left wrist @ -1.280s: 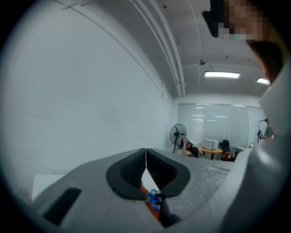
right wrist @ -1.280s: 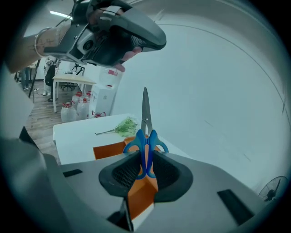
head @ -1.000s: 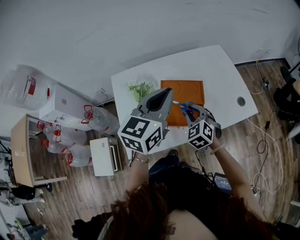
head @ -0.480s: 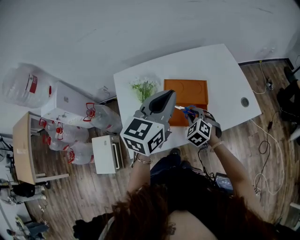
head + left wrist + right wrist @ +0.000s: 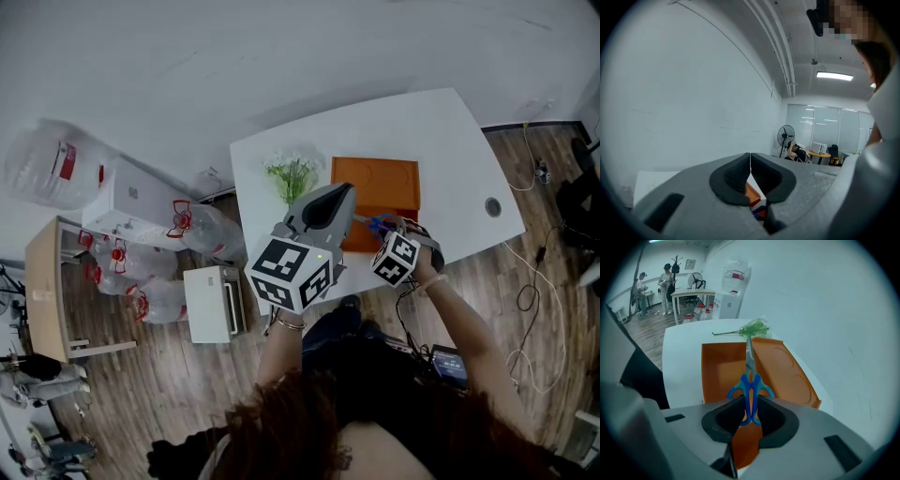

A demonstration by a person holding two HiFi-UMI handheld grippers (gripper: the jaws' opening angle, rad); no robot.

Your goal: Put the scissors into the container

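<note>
Blue-handled scissors (image 5: 750, 391) are clamped by their handles in my right gripper (image 5: 749, 403), their blades pointing away over the orange container (image 5: 721, 373). The container is an open box on the white table (image 5: 441, 141), with its lid (image 5: 785, 371) lying flat on the right side. From the head view, the right gripper (image 5: 384, 232) hangs over the near edge of the container (image 5: 389, 180) with the scissors (image 5: 377, 223) at its tip. My left gripper (image 5: 339, 199) is held high just left of the container. Its jaws meet in the left gripper view (image 5: 750, 158) with nothing between them.
A green plant sprig (image 5: 292, 175) lies on the table left of the container. A cable hole (image 5: 493, 206) sits near the table's right corner. Water bottles (image 5: 150, 272) and a small white cabinet (image 5: 212, 303) stand on the wood floor to the left.
My right gripper has dropped slightly toward the container with the scissors still in it. The left gripper has barely moved.
</note>
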